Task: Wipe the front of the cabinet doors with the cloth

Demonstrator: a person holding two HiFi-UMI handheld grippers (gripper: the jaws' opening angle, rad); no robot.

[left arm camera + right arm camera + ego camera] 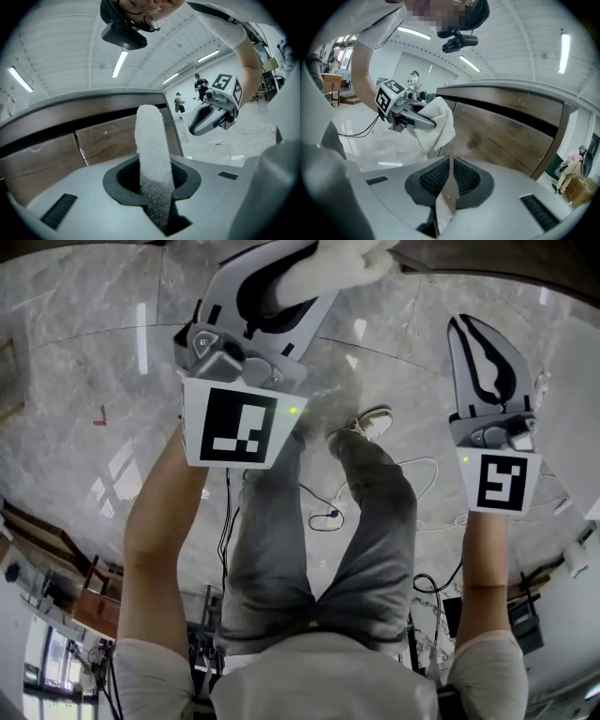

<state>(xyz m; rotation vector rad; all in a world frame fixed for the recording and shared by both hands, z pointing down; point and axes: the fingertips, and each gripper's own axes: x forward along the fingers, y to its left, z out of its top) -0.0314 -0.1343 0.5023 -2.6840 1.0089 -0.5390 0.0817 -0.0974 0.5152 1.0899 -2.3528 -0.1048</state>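
A white cloth (151, 140) stands up between the jaws of my left gripper (157, 187), which is shut on it. In the head view that left gripper (314, 277) is raised at the top centre, and the cloth (361, 254) bunches at its tip next to the dark cabinet edge (487, 263). Brown wood cabinet doors (117, 138) lie just beyond the cloth. My right gripper (450, 180) is shut with nothing held, and it faces a wood door (501, 136). The right gripper (469, 334) hangs to the right of the left one, apart from the cabinet.
Below me is a glossy marble floor (75, 381) with cables (323, 517) lying on it. My legs in grey trousers (375, 521) and a shoe (370, 420) show at the centre. Two people (201, 86) stand far off in the hall.
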